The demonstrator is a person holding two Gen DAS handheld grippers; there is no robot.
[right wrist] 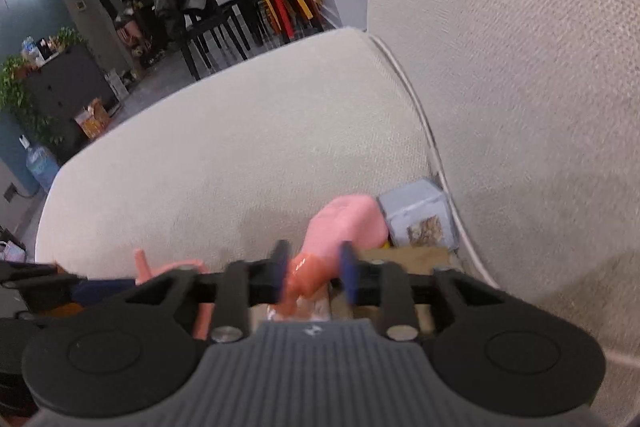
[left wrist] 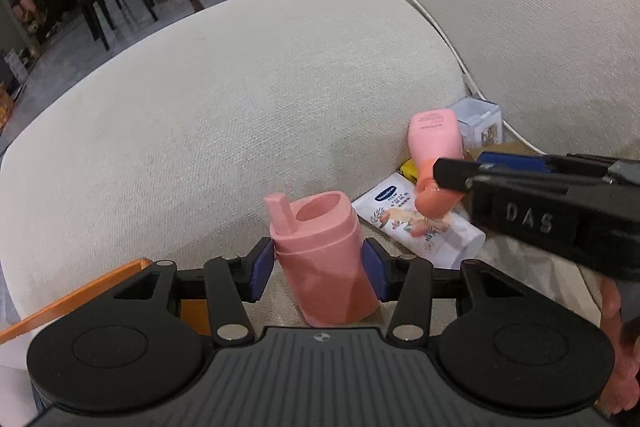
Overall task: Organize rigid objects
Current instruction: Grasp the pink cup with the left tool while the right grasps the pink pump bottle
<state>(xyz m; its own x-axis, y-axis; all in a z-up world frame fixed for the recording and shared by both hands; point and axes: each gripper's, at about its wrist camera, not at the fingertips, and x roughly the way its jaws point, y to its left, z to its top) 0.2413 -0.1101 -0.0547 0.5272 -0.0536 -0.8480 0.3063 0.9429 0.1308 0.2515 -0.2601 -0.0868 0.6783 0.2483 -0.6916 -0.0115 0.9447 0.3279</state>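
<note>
My left gripper (left wrist: pixel 318 269) is shut on a pink cup (left wrist: pixel 324 259) with a flip-up spout, held upright over the beige sofa seat (left wrist: pixel 224 131). My right gripper (right wrist: pixel 314 269) is shut on a pink tube (right wrist: pixel 340 227) by its orange cap end, with the tube body pointing up and away. In the left wrist view the tube (left wrist: pixel 434 143) hangs in the right gripper's fingers (left wrist: pixel 452 173) above a white Vaseline tube (left wrist: pixel 420 223) lying on the seat. The pink cup shows blurred in the right wrist view (right wrist: pixel 168 267).
A clear plastic box (left wrist: pixel 482 121) sits in the corner by the sofa back (left wrist: pixel 520 7); it also shows in the right wrist view (right wrist: pixel 420 219). A yellow item (left wrist: pixel 410 169) and a brown cardboard piece (right wrist: pixel 408 255) lie near it. An orange edge (left wrist: pixel 76 291) sits at the left.
</note>
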